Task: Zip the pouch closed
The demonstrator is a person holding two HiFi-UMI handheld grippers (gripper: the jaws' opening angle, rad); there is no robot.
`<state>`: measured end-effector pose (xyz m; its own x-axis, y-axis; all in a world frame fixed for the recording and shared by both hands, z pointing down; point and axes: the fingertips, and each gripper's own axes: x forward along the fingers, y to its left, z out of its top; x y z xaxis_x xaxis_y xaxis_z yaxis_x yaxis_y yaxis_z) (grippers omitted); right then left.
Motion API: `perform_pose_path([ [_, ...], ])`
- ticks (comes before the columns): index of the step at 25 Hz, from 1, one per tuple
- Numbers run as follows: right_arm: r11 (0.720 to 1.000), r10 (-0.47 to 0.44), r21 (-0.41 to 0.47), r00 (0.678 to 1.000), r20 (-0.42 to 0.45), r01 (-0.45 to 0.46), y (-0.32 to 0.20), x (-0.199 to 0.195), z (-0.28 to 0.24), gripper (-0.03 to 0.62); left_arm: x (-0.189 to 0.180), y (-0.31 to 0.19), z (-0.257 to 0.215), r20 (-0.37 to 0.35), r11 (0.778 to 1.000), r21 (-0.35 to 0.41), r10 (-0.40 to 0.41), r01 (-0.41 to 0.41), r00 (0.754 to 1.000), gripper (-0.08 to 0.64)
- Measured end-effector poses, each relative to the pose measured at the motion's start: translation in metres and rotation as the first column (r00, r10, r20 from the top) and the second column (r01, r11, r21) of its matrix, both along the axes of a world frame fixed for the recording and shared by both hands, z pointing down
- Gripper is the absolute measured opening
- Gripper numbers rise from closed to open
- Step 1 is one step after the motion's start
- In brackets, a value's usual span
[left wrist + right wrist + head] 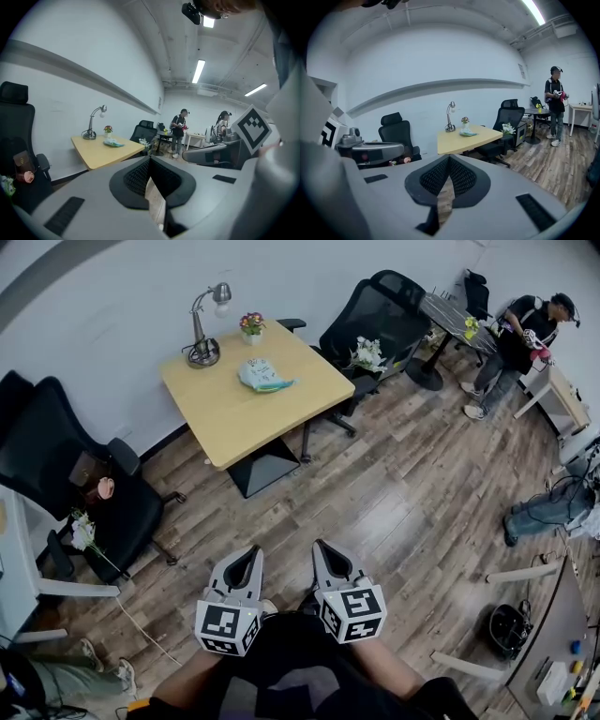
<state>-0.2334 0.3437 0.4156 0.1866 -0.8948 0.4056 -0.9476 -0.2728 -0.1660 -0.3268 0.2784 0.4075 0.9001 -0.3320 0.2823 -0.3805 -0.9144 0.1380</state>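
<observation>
Wooden tabletop (246,420) carries the pale green pouch (263,377) well apart from our left claw (245,557) and right claw (326,553), both clenched on nothing, so we judge the zipping not yet begun.

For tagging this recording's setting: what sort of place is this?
Probably an office or meeting room: a square light-wood table carrying a silver desk lamp, a black mesh office chair beside it, and wood-plank flooring.

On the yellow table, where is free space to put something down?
The near half of the table, between the pouch and the edge facing you, is bare. The wall side is crowded: lamp, flower pot and pouch.
</observation>
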Motion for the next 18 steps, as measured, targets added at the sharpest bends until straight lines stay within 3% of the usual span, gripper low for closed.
perform_pose_path([
  [6,1.000,-0.001,-0.005,1.000,-0.002,0.001,-0.002,0.025,-0.004,0.014,0.025,-0.001,-0.003,-0.005,1.000,-0.007,0.002,-0.002,1.000,0.009],
  [18,0.996,-0.088,-0.027,0.996,0.006,0.088,-0.030,0.084,0.002,0.015,0.091,-0.022,-0.008,0.029,0.999,0.023,-0.026,0.025,0.999,0.009],
])
